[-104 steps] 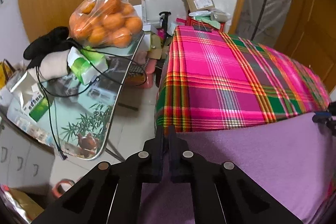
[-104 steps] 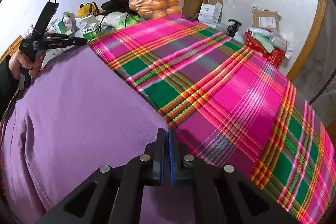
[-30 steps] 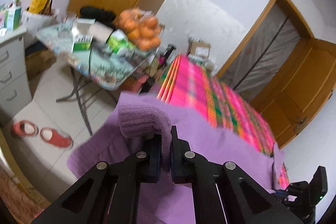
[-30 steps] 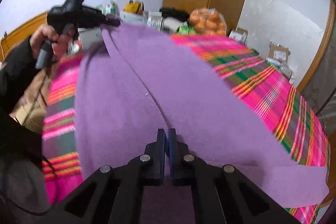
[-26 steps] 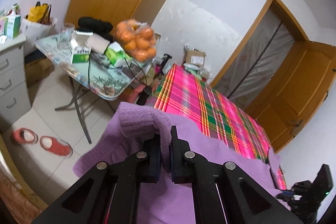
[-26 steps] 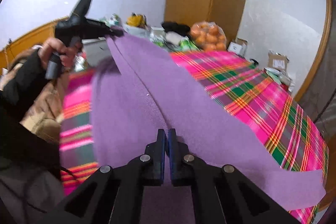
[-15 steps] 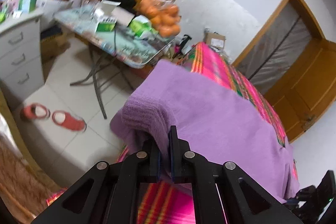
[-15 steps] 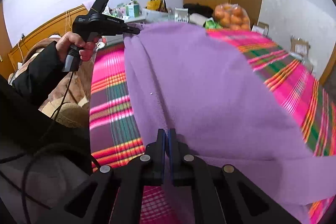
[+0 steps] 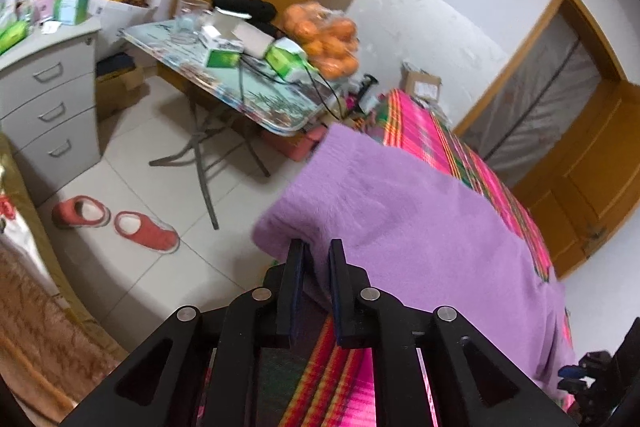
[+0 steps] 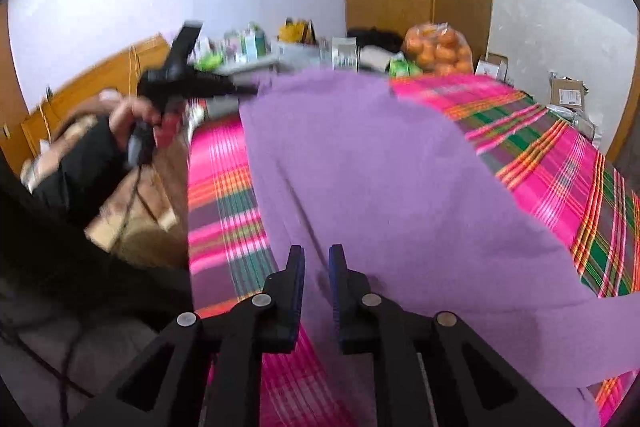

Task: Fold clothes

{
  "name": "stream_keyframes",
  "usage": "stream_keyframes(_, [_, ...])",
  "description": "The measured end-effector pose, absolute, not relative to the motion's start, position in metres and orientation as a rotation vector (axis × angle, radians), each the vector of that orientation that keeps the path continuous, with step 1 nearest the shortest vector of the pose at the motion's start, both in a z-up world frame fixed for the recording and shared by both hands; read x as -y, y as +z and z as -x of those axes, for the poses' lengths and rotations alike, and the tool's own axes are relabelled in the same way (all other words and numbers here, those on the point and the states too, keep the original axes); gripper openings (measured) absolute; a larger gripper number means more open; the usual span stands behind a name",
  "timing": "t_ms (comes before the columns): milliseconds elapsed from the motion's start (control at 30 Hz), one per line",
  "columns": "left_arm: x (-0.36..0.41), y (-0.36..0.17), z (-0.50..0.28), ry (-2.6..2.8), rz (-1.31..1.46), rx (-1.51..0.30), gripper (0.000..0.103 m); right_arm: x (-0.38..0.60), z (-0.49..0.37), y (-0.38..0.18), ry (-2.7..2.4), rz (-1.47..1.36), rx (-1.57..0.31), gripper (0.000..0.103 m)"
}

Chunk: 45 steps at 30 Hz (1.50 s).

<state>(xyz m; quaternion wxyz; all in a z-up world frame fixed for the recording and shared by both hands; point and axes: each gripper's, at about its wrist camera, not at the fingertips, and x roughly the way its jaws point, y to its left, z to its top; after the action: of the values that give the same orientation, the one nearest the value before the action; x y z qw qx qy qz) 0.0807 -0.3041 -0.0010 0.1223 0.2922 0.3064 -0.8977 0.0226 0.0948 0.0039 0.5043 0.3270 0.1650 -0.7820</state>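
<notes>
A purple fleece garment (image 9: pixel 420 227) (image 10: pixel 380 167) lies folded across the pink and green plaid bed cover (image 9: pixel 440 143) (image 10: pixel 560 155). My left gripper (image 9: pixel 316 247) is at the garment's near corner by the bed's edge. Its jaws are opening, with the cloth's edge loose between them. My right gripper (image 10: pixel 316 251) is over the garment's near edge. Its jaws are opening too, and the cloth lies flat in the gap. The right wrist view shows the left gripper (image 10: pixel 248 89) blurred at the far corner, held by a hand (image 10: pixel 132 115). The right gripper (image 9: pixel 580 375) peeks in at the left wrist view's lower right.
Beside the bed stands a folding table (image 9: pixel 256 99) with boxes, cables and a bag of oranges (image 9: pixel 324 39). A grey drawer unit (image 9: pixel 52 99) and red slippers (image 9: pixel 116 223) are on the tiled floor. Wooden doors (image 9: pixel 580 155) lie beyond the bed.
The garment, held up in the air before, has come down and lies on the bed. Both pairs of jaws, shut on the cloth earlier, have parted. The left gripper has sunk.
</notes>
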Motion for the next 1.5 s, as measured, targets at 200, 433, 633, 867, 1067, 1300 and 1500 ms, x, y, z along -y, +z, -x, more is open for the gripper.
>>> stream_keyframes(200, [0.285,0.015,-0.085,-2.666,-0.795,-0.877,0.012,-0.069,-0.008,-0.025,-1.885,-0.929,-0.399,0.012])
stream_keyframes(433, [0.234,0.007,-0.043,-2.798,-1.013,-0.676,0.012,-0.065,-0.001,-0.003,-1.885,-0.868,-0.401,0.013])
stream_keyframes(633, [0.246,0.038,0.001,-2.822,-0.933,-0.636,0.015,-0.075,0.063,0.033,-2.028,-0.867,-0.174,0.037])
stream_keyframes(867, [0.272,0.026,0.057,-2.711,-1.016,-0.631,0.015,-0.062,0.169,0.037,-1.975,-1.061,0.154,0.039])
stream_keyframes(1067, [0.279,0.000,0.048,-2.698,-1.069,-0.699,0.015,-0.032,0.194,-0.015,-1.807,-1.308,0.108,0.039])
stream_keyframes(1300, [0.274,0.002,0.039,-2.712,-1.052,-0.662,0.016,-0.014,0.151,-0.018,-1.689,-1.236,-0.107,0.040])
stream_keyframes(1500, [0.274,0.002,0.035,-2.724,-1.042,-0.703,0.015,-0.006,0.164,-0.007,-1.617,-1.217,-0.029,0.040])
